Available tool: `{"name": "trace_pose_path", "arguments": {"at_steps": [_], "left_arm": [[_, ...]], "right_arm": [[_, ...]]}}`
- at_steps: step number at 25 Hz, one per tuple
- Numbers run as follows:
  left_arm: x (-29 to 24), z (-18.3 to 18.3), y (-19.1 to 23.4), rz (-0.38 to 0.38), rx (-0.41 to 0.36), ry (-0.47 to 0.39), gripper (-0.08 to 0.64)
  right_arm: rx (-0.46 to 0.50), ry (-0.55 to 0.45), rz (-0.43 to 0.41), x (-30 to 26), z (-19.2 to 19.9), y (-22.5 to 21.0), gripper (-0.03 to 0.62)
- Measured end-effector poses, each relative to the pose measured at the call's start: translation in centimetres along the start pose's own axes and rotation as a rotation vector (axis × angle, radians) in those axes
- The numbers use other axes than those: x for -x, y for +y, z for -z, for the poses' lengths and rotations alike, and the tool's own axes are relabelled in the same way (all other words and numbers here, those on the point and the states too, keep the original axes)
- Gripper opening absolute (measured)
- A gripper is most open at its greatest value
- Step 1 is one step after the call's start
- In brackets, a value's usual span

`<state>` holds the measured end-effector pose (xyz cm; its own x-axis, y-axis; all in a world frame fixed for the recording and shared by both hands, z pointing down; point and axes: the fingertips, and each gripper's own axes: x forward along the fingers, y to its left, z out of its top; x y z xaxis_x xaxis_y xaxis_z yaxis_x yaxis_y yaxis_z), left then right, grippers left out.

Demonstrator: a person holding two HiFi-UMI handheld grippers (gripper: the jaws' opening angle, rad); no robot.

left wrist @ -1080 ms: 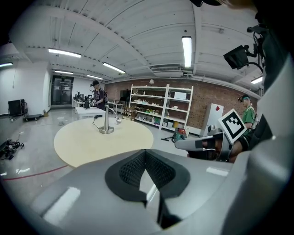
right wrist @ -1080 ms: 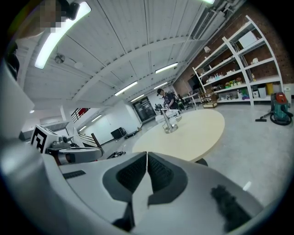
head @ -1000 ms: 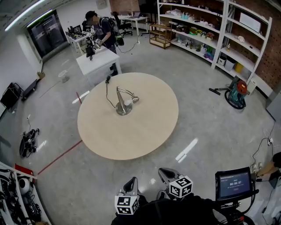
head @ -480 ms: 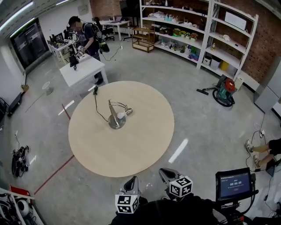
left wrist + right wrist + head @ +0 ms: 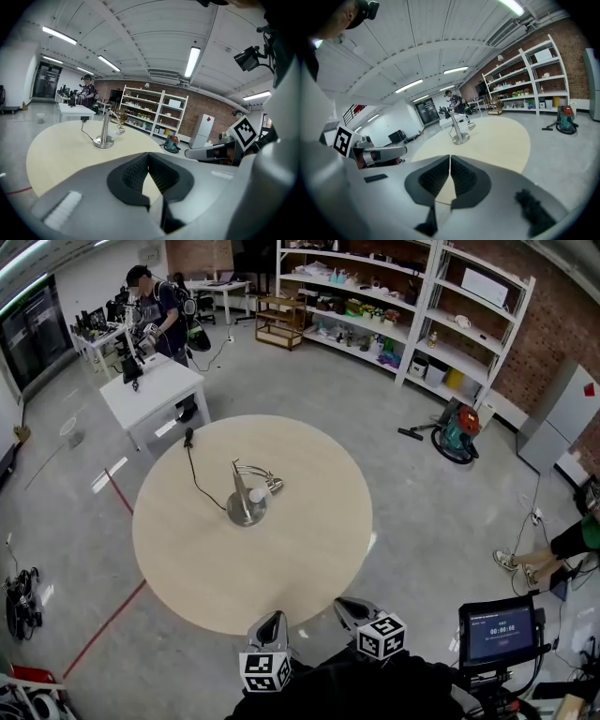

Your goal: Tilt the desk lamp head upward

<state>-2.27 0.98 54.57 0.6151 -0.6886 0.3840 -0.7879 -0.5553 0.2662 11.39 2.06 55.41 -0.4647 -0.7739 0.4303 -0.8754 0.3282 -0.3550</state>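
Observation:
A silver desk lamp (image 5: 246,500) stands on a round wooden table (image 5: 281,559), left of its middle; its head (image 5: 266,487) droops to the right over the round base. The lamp (image 5: 105,133) also shows far ahead in the left gripper view, and the lamp (image 5: 458,127) in the right gripper view. A black cord (image 5: 194,476) runs from it to the table's far left edge. My left gripper (image 5: 272,626) and right gripper (image 5: 352,609) hang at the table's near edge, both shut and empty, far from the lamp.
A white table (image 5: 150,390) with a person (image 5: 155,306) beside it stands at the back left. Shelves (image 5: 422,324) line the back wall. A vacuum cleaner (image 5: 454,442) lies on the floor at the right. A small screen (image 5: 498,632) sits at my right.
The head view has swung: the table and lamp have shifted left and down in the picture, nearer to both grippers. The grippers stay shut and low.

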Motion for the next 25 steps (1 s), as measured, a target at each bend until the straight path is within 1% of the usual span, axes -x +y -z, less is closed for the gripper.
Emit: {"name": "trace_pose_path", "arguments": {"at_steps": [4,7,11,14,17,21,25], "left_arm": [[-0.8,-0.5,1.0,0.036,0.012,0.002,0.009],[-1.3,-0.3,1.5,0.046,0.020,0.001,0.009],[-2.0,-0.1,2.6,0.033,0.025,0.005,0.009],[-2.7,-0.6,3.7,-0.003,0.019,0.003,0.009],[-3.2,-2.1,5.5,-0.060,0.005,0.006,0.017],[-4.6,-4.1,7.1,-0.149,0.007,0.003,0.020],[-6.6,-5.3,8.1,-0.211,0.012,0.000,0.020]], "right_arm": [[0.002,-0.003,0.033,-0.6,-0.9,0.1,0.009],[0.006,-0.008,0.055,-1.1,-1.0,-0.2,0.009],[-0.001,0.001,0.032,-2.7,-0.7,-0.3,0.009],[-0.011,-0.006,-0.014,-4.7,-1.4,-0.8,0.009],[-0.022,-0.005,-0.078,-7.5,-3.0,-0.8,0.009],[0.000,0.008,-0.164,-10.7,-5.5,-1.3,0.009],[0.007,0.010,-0.215,-13.0,-7.5,-2.8,0.009]]}}
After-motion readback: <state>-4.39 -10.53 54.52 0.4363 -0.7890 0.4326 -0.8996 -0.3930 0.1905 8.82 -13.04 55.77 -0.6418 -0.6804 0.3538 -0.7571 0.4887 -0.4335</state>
